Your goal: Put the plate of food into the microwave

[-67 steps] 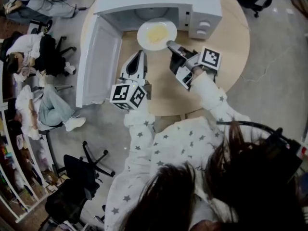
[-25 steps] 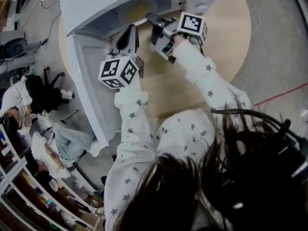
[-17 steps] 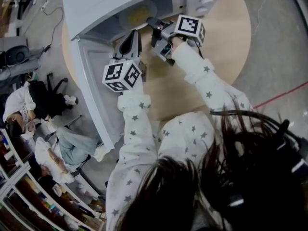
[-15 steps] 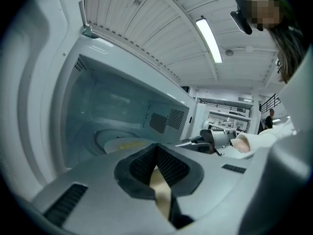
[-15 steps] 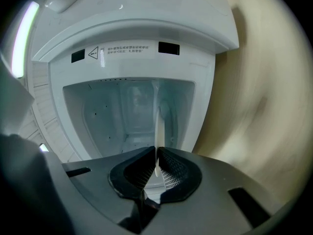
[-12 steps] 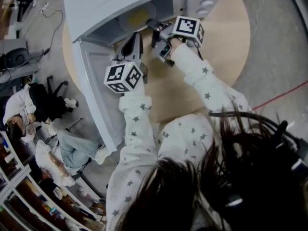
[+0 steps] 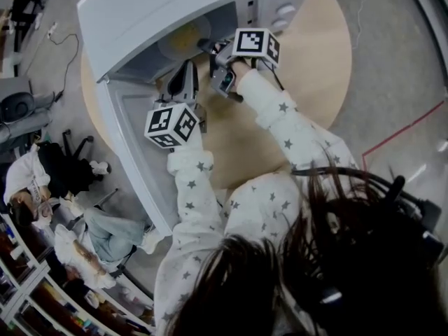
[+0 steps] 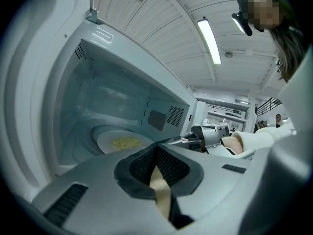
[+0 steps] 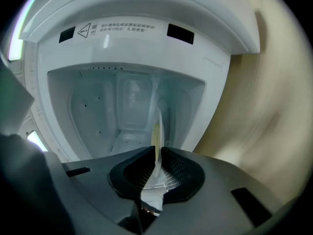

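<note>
Black ribbed pads of the right gripper pinch the plate by its near rim. The plate is inside the microwave, near its middle. The left gripper, jaws pressed together and empty, hovers at the microwave's front edge. If it's let go while unlevel, I'd guess the food slides off.

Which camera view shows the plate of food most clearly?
The left gripper view: the plate shows its top, with yellow food, inside the microwave. The right gripper view shows it edge-on between its jaws; the head view, only partly.
</note>
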The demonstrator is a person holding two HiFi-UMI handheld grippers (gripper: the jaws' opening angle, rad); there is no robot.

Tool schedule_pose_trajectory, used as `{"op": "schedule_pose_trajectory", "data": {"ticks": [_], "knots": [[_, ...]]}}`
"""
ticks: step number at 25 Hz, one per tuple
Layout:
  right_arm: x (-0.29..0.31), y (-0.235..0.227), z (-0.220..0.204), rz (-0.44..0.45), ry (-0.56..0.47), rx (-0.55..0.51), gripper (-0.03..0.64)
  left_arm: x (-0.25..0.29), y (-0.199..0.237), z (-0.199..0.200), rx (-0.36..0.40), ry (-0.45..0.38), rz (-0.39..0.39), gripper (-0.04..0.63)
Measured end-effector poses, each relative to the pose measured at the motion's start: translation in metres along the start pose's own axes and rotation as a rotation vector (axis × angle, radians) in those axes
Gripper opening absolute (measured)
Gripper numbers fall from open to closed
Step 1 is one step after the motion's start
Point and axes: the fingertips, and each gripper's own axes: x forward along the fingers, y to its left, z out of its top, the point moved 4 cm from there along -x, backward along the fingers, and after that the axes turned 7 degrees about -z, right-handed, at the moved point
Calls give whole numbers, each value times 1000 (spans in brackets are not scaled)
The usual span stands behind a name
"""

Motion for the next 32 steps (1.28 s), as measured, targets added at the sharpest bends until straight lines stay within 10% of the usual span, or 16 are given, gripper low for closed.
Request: {"op": "schedule_pose_trajectory", "data": {"ticks": [3, 26, 32], "knots": [[2, -1, 1, 2, 13, 0, 114, -1, 0, 0, -2, 1, -5, 2], [-23, 2, -7, -13, 41, -28, 115, -3, -13, 0, -11, -1, -10, 2], [-55, 23, -19, 111, 68, -71, 20, -9, -34, 7, -13, -34, -21, 2]]}}
